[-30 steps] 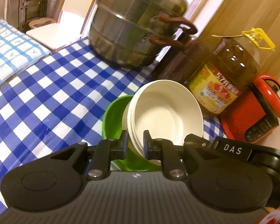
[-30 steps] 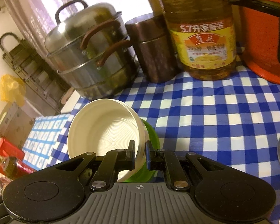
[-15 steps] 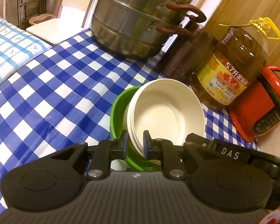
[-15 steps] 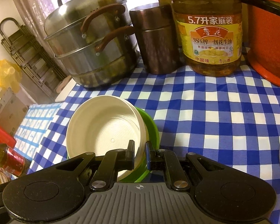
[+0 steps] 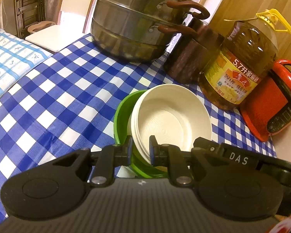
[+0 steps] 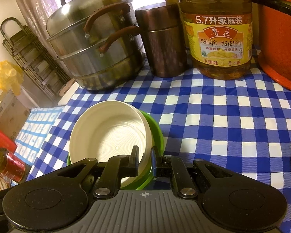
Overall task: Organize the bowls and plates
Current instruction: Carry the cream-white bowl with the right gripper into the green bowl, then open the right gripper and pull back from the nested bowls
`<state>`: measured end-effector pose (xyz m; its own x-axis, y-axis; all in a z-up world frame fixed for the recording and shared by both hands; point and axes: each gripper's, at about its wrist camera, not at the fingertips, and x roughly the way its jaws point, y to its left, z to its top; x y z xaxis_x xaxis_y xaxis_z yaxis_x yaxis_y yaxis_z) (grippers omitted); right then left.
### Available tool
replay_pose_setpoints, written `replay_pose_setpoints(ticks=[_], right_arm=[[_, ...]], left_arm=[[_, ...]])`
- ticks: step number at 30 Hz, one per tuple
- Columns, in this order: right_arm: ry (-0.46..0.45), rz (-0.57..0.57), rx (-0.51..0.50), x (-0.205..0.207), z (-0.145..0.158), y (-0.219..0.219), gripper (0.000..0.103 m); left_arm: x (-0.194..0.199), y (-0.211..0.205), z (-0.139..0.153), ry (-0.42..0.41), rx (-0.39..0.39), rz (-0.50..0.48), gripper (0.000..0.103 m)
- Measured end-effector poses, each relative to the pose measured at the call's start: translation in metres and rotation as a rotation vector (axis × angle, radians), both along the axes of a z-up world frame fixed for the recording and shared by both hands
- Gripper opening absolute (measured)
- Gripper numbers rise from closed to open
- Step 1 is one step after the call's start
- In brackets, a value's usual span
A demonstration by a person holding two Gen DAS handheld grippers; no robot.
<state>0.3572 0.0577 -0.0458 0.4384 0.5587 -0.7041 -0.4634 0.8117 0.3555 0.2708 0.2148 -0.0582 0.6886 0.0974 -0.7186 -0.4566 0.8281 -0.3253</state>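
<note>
Both grippers, left [image 5: 139, 146] and right [image 6: 145, 160], clamp opposite rims of cream bowl [image 5: 170, 114] nested, tilted, in green bowl [image 5: 122, 116], above table [image 5: 58, 97].

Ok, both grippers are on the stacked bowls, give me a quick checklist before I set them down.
1. Left gripper shut on the cream bowl rim: ok.
2. Right gripper shut on the cream bowl's opposite wall: ok.
3. Cream bowl nested in the green bowl: ok.
4. Stack level: not ok, it tilts.
5. Green bowl itself gripped or resting on the tablecloth: cannot tell.
6. Clearance from the oil bottle: ok.
</note>
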Motion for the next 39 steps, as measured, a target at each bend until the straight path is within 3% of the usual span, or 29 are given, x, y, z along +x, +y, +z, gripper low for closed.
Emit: replay_pose_setpoints(ticks=[5,7,10,22,39], right_arm=[[0.017,0.009,0.02,0.003,-0.002,0.0,0.019],[0.015,0.016,0.047,0.002,-0.001,-0.001,0.034],[-0.009,0.013,0.081,0.0,0.003,-0.003,0.044],[-0.05,-0.048,0.111,-0.016,0.022,-0.035,0.045],[-0.003,-0.141,0.003,-0.093,0.036,-0.102,0.045]], left_arm=[[0.0,0.0,0.002,-0.009,0.007,0.002,0.02],[-0.001,0.001,0.003,-0.021,0.006,-0.007,0.026],[-0.003,-0.001,0.009,-0.035,0.042,-0.004,0.029],[-0.023,-0.007,0.028,-0.097,0.028,-0.001,0.029],[-0.081,-0.057,0.05,-0.081,0.02,-0.078,0.029]])
